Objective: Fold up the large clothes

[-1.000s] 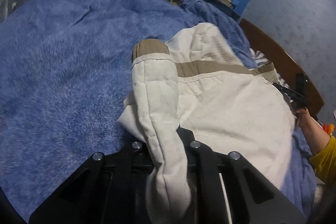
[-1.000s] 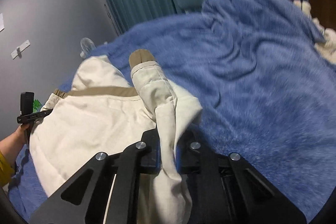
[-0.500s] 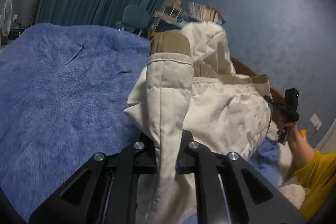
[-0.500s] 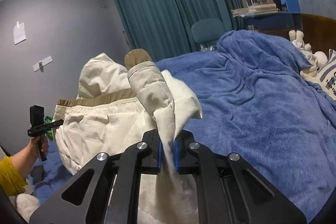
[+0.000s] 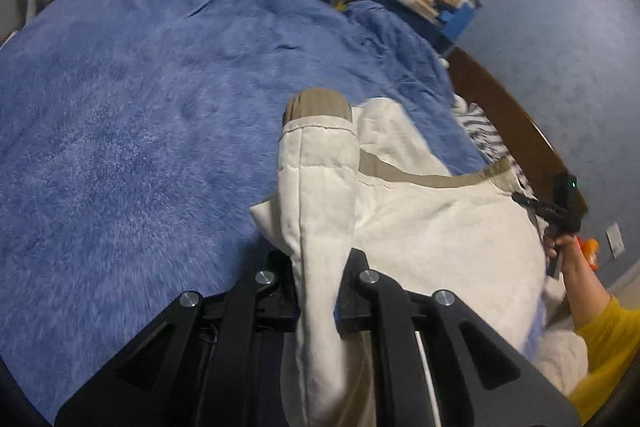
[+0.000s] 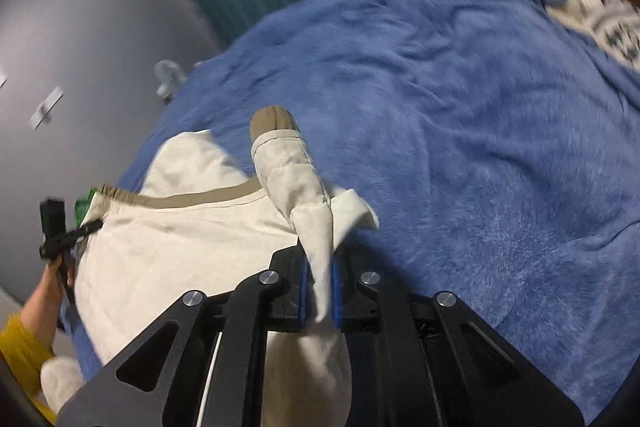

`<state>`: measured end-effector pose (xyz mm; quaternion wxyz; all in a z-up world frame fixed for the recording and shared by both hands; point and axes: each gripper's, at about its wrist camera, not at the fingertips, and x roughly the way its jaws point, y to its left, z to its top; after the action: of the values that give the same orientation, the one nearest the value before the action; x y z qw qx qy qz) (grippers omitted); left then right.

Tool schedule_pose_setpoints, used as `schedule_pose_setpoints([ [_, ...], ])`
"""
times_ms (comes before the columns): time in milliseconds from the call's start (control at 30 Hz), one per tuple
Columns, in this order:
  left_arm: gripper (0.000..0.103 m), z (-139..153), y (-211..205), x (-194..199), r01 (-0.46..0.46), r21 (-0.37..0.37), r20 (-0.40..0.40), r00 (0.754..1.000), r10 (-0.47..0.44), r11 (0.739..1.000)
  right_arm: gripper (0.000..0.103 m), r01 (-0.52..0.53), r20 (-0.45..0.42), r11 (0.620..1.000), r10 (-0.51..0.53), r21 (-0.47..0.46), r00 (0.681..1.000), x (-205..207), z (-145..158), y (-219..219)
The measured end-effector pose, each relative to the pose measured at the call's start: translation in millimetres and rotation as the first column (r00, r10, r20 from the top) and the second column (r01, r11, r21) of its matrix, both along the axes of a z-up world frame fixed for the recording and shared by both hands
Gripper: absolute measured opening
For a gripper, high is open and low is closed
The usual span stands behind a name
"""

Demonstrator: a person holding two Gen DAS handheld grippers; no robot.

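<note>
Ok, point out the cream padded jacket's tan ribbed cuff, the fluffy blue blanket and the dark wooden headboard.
tan ribbed cuff [image 5: 318,107]: left wrist view, middle of the knit end.
fluffy blue blanket [image 5: 132,131]: left wrist view, bare pile.
dark wooden headboard [image 5: 516,123]: left wrist view, top edge.

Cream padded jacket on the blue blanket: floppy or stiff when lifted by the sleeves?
Probably floppy: the cream jacket sags between both tongs, left and right. Its quilted sleeve keeps a puffy shape, so likely light but bulky. It may drag on the plush blanket.
</note>
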<state>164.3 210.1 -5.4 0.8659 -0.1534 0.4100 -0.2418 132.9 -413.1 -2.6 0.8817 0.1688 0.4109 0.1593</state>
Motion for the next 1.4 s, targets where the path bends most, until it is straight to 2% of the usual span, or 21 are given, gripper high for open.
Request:
schedule_pose_setpoints([
  [33,0.008,-2.7,0.9,8.4,-0.009,-0.013,-0.006,1.0,0.009,1.0,0.009,0.014,-0.021,1.0,-0.014,0.01,1.0,9.0,-7.5,-2.4],
  [167,0.008,-10.0,-6.1,33.9,0.003,0.021,-0.021,1.0,-0.002,1.0,0.009,0.04,-0.067,0.999,-0.041,-0.025,0.997,34.7,-25.9,0.9],
  [267,0.011,-23.4,-1.3,31.3,0.024,0.023,-0.052,0.998,-0.022,0.999,0.013,0.048,-0.113,0.998,-0.051,-0.027,0.992,41.5,-46.3,-3.5],
  [367,0.022,-38.3,5.7,20.5,0.007,0.027,-0.081,0.997,-0.005,1.0,0.02,0.086,-0.156,0.996,-0.084,0.008,0.984,38.0,-66.5,-9.7],
  [467,0.05,-44.6,16.4,10.0,-0.085,0.048,-0.098,0.991,0.09,0.995,0.027,0.11,-0.152,0.994,-0.11,-0.007,0.982,27.7,-61.9,-8.6],
  [500,0.069,-44.2,18.9,5.6,-0.121,0.082,-0.1,0.987,0.129,0.989,0.043,0.139,-0.153,0.989,-0.144,-0.044,0.978,23.8,-56.9,-7.6],
  [533,0.075,-42.4,22.1,-0.1,-0.16,0.124,-0.099,0.98,0.172,0.979,0.058,0.164,-0.152,0.984,-0.173,-0.067,0.973,19.6,-52.7,-8.8],
  [567,0.075,-42.3,25.0,-3.3,-0.171,0.135,-0.097,0.978,0.185,0.976,0.06,0.175,-0.134,0.982,-0.183,-0.068,0.974,10.6,-43.2,-8.2],
  [633,0.075,-29.8,27.7,-17.2,-0.207,0.176,-0.079,0.971,0.223,0.962,0.066,0.189,-0.106,0.973,-0.203,-0.132,0.973,-3.2,-28.1,-3.3],
  [700,0.076,-5.4,17.6,-40.7,-0.216,0.265,-0.01,0.974,0.226,0.94,0.072,0.183,-0.043,0.956,-0.198,-0.229,0.979,-34.3,-3.4,14.6],
  [800,0.084,25.5,-16.8,-78.4,-0.176,0.37,0.057,0.984,0.167,0.912,0.078,0.142,0.014,0.944,-0.145,-0.298,0.989,-81.1,20.7,47.9],
  [833,0.09,34.1,-32.9,-95.9,-0.157,0.396,0.077,0.987,0.138,0.905,0.083,0.114,0.02,0.944,-0.113,-0.311,0.993,-98.9,24.3,64.6],
  [900,0.095,40.5,-57.9,-120.2,-0.132,0.402,0.085,0.991,0.107,0.906,0.086,0.066,0.021,0.938,-0.063,-0.34,0.998,-126.7,25.3,94.5],
  [1000,0.095,36.0,-96.5,-149.5,-0.088,0.356,0.048,0.996,0.075,0.93,0.089,0.024,0.015,0.938,-0.02,-0.345,1.0,-156.0,19.7,133.6],
  [1067,0.095,25.2,-114.1,-154.3,-0.057,0.333,0.021,0.998,0.053,0.941,0.089,0.011,0.001,0.941,-0.011,-0.339,1.0,-158.7,13.1,152.2],
  [1167,0.095,0.8,-141.6,-143.9,-0.051,0.393,-0.015,0.998,0.062,0.918,0.089,0.01,-0.05,0.941,-0.029,-0.338,0.998,-144.4,-2.6,167.9],
  [1267,0.096,-8.6,-155.4,-122.7,-0.088,0.439,0.002,0.995,0.097,0.894,0.095,0.039,-0.067,0.939,-0.065,-0.341,0.996,-114.6,-9.8,174.1],
  [1400,0.096,-13.4,-157.4,-93.9,-0.113,0.446,-0.025,0.99,0.139,0.888,0.095,0.104,-0.072,0.929,-0.138,-0.355,0.988,-73.3,-19.2,172.3],
])
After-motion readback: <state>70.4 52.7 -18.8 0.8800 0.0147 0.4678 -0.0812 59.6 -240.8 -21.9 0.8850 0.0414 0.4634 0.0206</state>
